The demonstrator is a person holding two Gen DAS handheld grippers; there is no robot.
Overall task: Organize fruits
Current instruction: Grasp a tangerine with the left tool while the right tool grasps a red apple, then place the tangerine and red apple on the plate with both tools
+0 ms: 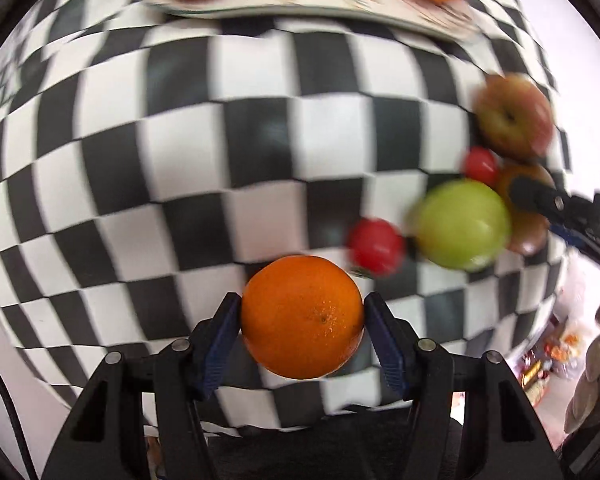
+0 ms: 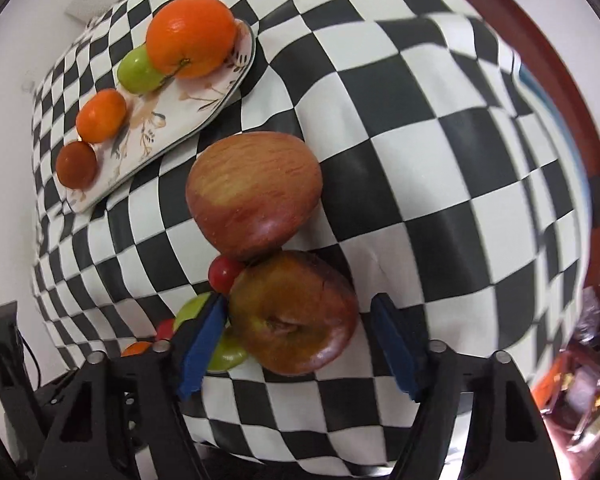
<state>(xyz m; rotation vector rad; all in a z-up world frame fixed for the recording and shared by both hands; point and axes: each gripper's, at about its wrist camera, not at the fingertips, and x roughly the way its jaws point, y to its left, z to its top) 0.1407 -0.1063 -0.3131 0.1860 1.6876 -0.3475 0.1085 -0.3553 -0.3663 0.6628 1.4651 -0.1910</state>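
Note:
My left gripper [image 1: 302, 320] is shut on an orange [image 1: 302, 317], held above the checkered cloth. My right gripper [image 2: 300, 340] is open around a dark red apple [image 2: 296, 312] on the cloth; its left pad touches the apple, the right pad stands apart. A larger red apple [image 2: 254, 194] lies just beyond, with a small red tomato [image 2: 225, 274] between them and a green apple [image 2: 224, 354] behind the left finger. In the left wrist view the green apple [image 1: 462, 224], two tomatoes [image 1: 376, 246] and the red apples [image 1: 514, 116] cluster right. The floral plate [image 2: 172, 124] holds oranges and a green apple.
The plate [image 1: 300, 4] lies at the far edge of the cloth in the left wrist view, blurred. The checkered cloth [image 2: 440, 160] covers the table. The table's edge and room clutter [image 2: 580, 380] show at the right.

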